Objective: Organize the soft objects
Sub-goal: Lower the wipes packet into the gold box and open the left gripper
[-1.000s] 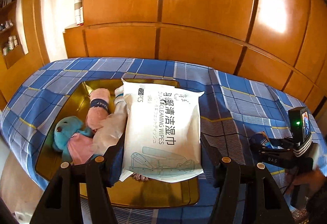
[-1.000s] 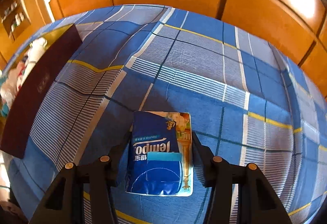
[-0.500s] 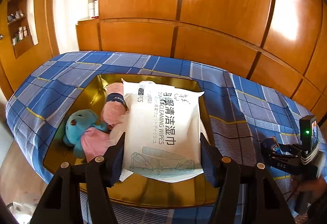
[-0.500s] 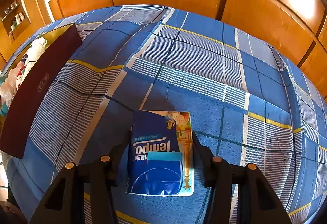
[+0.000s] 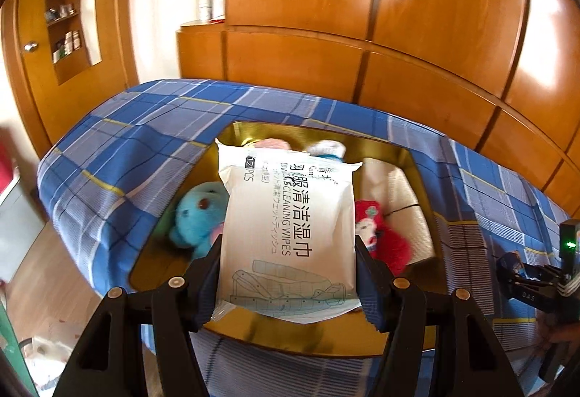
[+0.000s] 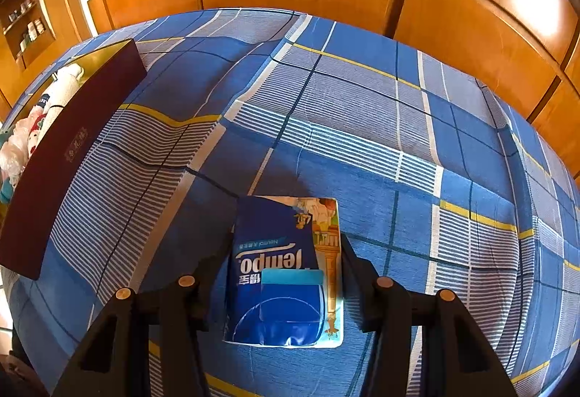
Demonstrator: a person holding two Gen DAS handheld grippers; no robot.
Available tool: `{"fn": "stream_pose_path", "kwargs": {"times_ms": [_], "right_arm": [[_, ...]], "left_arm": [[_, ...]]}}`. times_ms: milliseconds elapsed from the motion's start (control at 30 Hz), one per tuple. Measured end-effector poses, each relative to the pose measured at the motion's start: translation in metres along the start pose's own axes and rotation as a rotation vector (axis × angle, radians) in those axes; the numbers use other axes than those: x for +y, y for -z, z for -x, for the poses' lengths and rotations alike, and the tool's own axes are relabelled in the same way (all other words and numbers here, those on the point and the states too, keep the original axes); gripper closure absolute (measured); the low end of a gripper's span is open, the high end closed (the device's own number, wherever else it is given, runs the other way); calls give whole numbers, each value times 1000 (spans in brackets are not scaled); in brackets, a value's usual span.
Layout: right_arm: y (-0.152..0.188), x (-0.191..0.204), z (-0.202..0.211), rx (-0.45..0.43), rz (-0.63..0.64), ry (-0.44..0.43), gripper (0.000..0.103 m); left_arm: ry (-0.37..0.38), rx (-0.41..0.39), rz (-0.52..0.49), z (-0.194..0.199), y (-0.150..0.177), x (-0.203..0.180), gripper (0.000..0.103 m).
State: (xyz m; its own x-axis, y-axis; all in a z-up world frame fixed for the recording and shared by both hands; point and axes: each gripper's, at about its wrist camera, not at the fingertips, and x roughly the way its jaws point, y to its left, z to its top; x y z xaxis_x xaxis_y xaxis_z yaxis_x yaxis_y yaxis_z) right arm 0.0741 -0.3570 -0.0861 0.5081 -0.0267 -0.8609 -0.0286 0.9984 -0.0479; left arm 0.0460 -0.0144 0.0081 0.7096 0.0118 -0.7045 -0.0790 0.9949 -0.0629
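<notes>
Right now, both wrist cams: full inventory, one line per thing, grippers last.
Wipes pack: 1, white, clamped in left gripper above the box.
Tissue pack: 1, blue Tempo, between right gripper's fingers, on the bedspread.
Box: 1, gold inside, maroon outside, on the bed.
Plush toy: 1, teal, box's left part.
Red plush: 1, box's right part.
Bedspread: 1, blue plaid.
Wardrobe: wood, behind the bed.
Left gripper: black, shut.
Right gripper: black.

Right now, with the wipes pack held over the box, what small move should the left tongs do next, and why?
Probably lower the wipes pack a little into the gold box, then open. The left tongs grip it above the blue bear and red toy, so it hangs over the box.
</notes>
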Motion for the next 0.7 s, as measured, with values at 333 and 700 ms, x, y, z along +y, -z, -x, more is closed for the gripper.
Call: {"fn": "stream_pose_path", "kwargs": {"times_ms": [333, 700], "right_arm": [[1, 3, 1, -10, 18, 15, 50], [1, 3, 1, -10, 21, 14, 50]], "left_arm": [[-47, 17, 61, 1, 5, 31, 39], [-23, 43, 42, -9, 5, 22, 39]]}}
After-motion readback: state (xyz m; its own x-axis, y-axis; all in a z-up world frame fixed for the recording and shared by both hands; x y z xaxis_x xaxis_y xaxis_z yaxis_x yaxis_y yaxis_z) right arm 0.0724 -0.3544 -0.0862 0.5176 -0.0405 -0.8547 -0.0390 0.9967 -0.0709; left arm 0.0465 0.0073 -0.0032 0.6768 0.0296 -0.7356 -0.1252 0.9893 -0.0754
